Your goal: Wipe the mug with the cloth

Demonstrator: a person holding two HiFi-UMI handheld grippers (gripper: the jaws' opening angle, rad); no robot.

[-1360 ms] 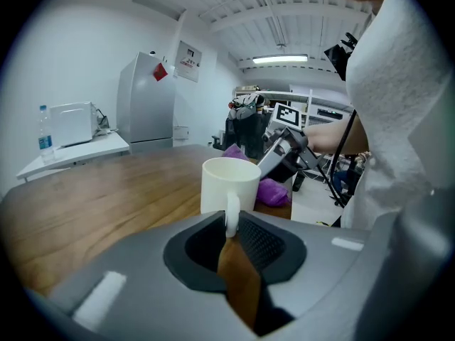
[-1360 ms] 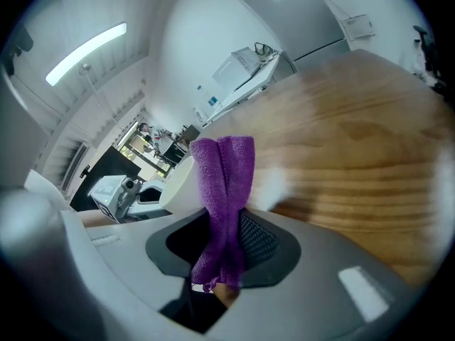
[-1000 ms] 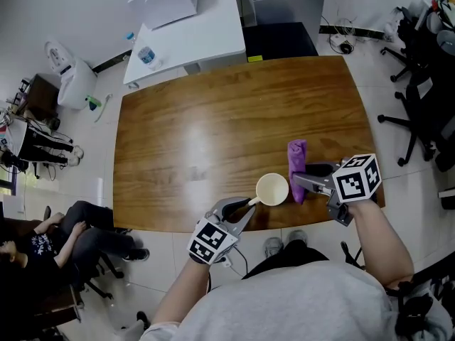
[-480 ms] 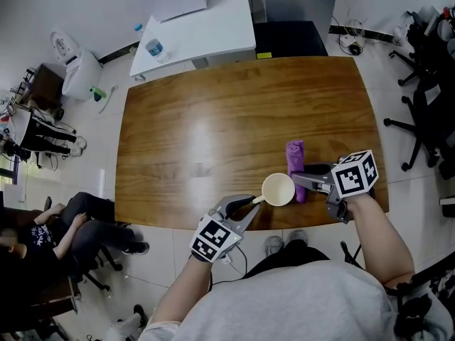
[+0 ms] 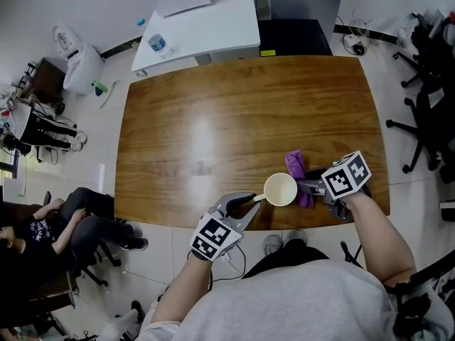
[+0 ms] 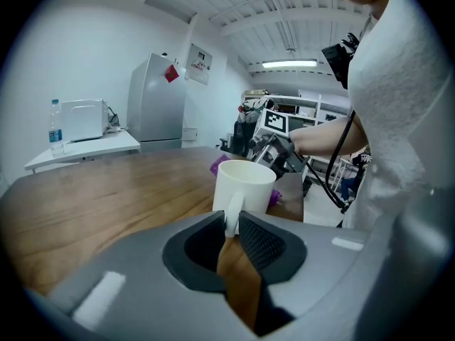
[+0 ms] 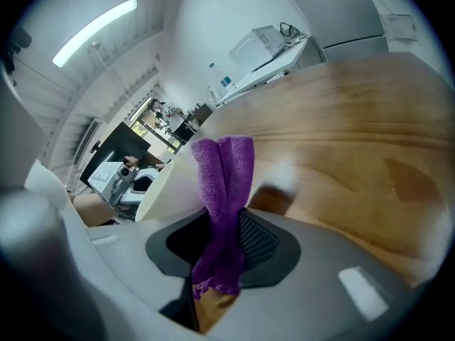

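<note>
A cream mug [image 5: 280, 189] stands upright near the wooden table's [image 5: 213, 119] front edge. My left gripper [image 5: 249, 204] is shut on the mug's handle [image 6: 232, 216], which sits between its pads. The mug's body [image 6: 243, 185] rises just beyond the jaws. A purple cloth [image 5: 296, 168] lies folded to the right of the mug. My right gripper [image 5: 307, 187] is shut on the cloth [image 7: 224, 204], which runs up between its jaws, with the mug's wall [image 7: 160, 190] close on the left. Cloth and mug sit side by side; contact cannot be told.
A white side table [image 5: 202, 27] with a water bottle [image 5: 158, 45] stands beyond the far edge. Black office chairs [image 5: 426, 105] are at the right. A seated person [image 5: 43, 240] is on the left floor side. A grey cabinet [image 6: 158, 101] stands at the back.
My right gripper has moved left and nearer to the mug, dragging the purple cloth with it so it tilts. The left gripper and mug have hardly shifted.
</note>
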